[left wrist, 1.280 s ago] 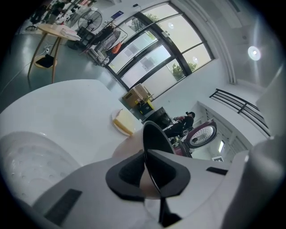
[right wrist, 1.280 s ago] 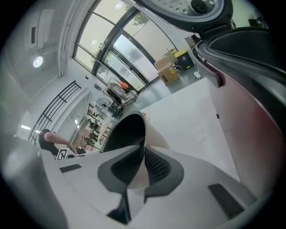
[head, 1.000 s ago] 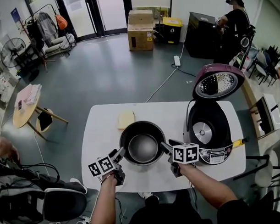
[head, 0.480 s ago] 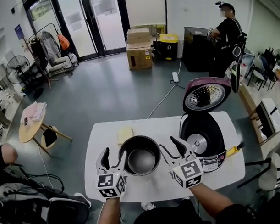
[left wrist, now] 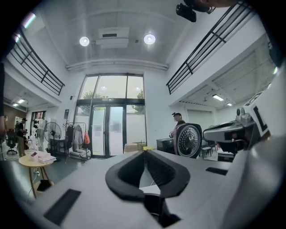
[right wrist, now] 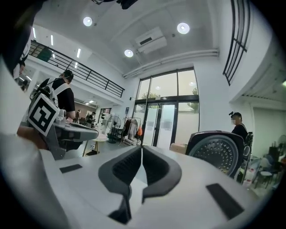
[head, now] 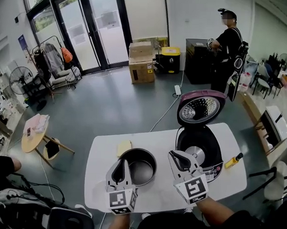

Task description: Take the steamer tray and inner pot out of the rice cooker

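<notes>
Head view is showing the white table from above. The inner pot is standing on it, already outside the rice cooker and just to the left of it, with a narrow gap between the two. The cooker is standing on the right part of the table with its purple lid raised, and its cavity is lying open, with the round heating plate showing at the bottom. The left tongs are overlapping the pot's left rim in this view, and the right tongs are showing between the pot and the cooker. Left gripper view and right gripper view are showing both pairs pointing level across the room toward the glass doors. Each pair has just been closing, its tips are meeting, and nothing is sitting between them. A pale yellow flat thing is lying on the table just behind the pot, and a small yellow thing is lying to the right of the cooker. I cannot tell which thing is the steamer tray. A person is standing far behind.
</notes>
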Tool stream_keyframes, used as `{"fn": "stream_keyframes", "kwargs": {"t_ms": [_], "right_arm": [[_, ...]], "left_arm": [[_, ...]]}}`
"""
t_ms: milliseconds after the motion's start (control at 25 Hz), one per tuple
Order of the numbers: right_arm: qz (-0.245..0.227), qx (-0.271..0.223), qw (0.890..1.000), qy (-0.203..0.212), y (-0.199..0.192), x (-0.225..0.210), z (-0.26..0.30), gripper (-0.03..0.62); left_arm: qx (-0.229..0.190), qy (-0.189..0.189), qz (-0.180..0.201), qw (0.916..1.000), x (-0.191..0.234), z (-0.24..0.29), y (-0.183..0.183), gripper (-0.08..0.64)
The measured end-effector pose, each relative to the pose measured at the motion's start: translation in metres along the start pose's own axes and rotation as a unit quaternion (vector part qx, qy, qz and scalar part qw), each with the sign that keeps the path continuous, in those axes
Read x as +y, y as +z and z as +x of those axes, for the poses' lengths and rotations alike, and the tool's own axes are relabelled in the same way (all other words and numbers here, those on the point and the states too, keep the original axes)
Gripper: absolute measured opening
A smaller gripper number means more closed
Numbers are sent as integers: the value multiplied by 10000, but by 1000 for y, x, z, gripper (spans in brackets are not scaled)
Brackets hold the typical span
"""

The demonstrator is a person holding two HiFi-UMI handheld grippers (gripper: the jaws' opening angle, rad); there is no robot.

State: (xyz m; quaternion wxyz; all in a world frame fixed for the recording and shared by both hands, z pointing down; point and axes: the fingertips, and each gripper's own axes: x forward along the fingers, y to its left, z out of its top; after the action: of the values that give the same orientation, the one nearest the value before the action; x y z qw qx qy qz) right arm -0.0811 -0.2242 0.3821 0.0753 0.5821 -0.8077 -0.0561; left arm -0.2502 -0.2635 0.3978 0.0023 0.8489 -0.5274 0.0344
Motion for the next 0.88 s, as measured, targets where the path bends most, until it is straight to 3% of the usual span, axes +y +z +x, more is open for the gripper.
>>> {"fn": "stream_keyframes", "kwargs": {"t_ms": [80, 280, 560, 880], "right_arm": [[-80, 28, 10000, 19, -2, -4, -5, 0], [-244, 90, 9997, -28, -10, -10, -15, -2], [-461, -99, 9989, 2, -9, -22, -17, -2], [-441, -90, 9990, 12, -7, -30, -20, -2]], "left_arm": [[32, -29, -22, 10000, -7, -1, 1, -3], [239, -182, -21, 9995, -26, -4, -12, -2], [176, 21, 77, 9998, -35, -2, -12, -2], [195, -7, 144, 9997, -47, 2, -10, -2]]}}
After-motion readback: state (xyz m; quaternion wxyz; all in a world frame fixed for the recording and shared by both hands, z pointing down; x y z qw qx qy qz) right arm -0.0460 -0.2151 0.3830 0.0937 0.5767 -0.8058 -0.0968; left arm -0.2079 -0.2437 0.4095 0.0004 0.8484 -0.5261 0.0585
